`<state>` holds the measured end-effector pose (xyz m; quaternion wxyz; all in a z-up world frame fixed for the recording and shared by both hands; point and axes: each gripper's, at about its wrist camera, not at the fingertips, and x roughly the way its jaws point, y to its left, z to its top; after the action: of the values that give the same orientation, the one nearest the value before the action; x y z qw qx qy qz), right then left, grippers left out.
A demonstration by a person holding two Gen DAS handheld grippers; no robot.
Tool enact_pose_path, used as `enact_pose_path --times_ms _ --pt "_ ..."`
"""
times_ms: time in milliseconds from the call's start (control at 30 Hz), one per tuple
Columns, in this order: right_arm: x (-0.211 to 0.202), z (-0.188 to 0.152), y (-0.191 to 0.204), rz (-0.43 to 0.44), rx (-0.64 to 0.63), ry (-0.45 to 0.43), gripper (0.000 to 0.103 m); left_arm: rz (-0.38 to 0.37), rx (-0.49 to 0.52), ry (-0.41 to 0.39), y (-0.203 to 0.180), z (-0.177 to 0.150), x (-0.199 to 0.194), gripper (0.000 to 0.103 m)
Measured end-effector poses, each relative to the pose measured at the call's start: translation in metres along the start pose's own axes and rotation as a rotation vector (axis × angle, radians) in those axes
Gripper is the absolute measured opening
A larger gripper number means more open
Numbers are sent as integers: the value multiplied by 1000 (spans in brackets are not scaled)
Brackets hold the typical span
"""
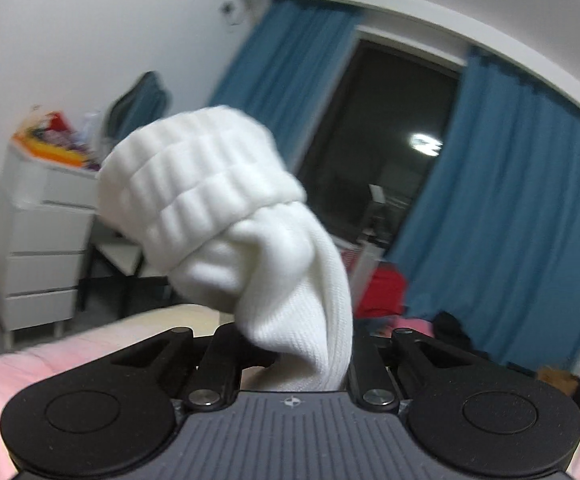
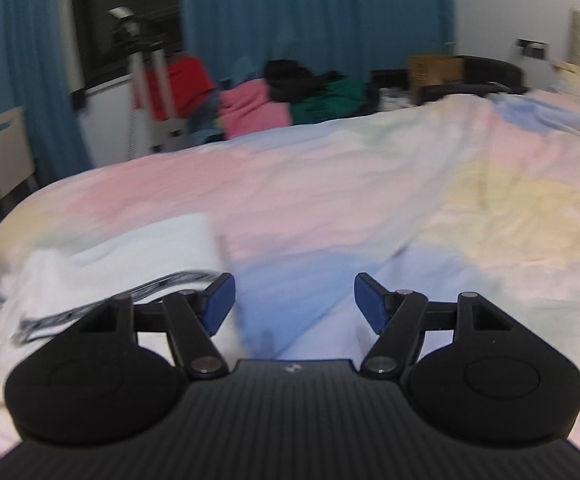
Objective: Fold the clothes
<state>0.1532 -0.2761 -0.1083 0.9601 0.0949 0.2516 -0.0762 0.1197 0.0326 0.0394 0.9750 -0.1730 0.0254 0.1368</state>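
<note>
The left tongs are clamped on a white sock, which rises from between the jaws and fills the middle of the left wrist view. The sock's ribbed cuff is rolled over at the top, and its smoother knit part runs down into the grip. It is held up in the air, above the bed, whose pink cover shows only at the lower left of this view. Behind the sock are blue curtains, a dark window, and a white dresser with coloured clutter on top.

The right wrist view shows none of the sock. Here the right tongs stand wide apart with nothing between their blue pads, hovering low over the bed. This view gives most of the bed's pastel cover in pink, blue and yellow patches. At the lower left lies a white garment with dark striped trim, just beside the left-hand pad; blur hides whether they touch. Beyond the far edge of the bed is a pile of clothes in red, pink, black and green, with the blue curtains behind it.
</note>
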Motion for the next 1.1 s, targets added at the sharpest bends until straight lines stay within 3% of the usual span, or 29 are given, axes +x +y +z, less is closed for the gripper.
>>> enact_pose_path --times_ms 100,200,367,433,500,600,700,733,933,1100 --pt "1 7 -16 -14 73 -22 68 -66 85 -15 -63 -34 -7 14" --pt "0 11 -29 17 143 -48 68 -130 215 -9 -114 -93 -13 15" --pt "-3 15 -50 100 256 -95 71 -177 544 197 -180 -201 0 17" --pt "1 15 -59 153 314 -89 71 -185 646 265 -193 -228 7 17" --pt "13 11 -68 252 410 -23 71 -195 675 250 -199 -232 10 25" --pt "34 3 -79 393 570 72 71 -212 695 299 -199 -225 22 35" --pt "50 -5 -79 534 669 164 71 -228 780 328 -194 -219 20 67" --pt "56 -7 -77 574 689 197 71 -238 793 336 -185 -216 20 71" --pt "69 -14 -58 608 662 303 71 -308 851 415 -126 -179 18 78" --pt "66 -15 -40 575 560 279 72 -294 1052 411 -93 -166 1 80"
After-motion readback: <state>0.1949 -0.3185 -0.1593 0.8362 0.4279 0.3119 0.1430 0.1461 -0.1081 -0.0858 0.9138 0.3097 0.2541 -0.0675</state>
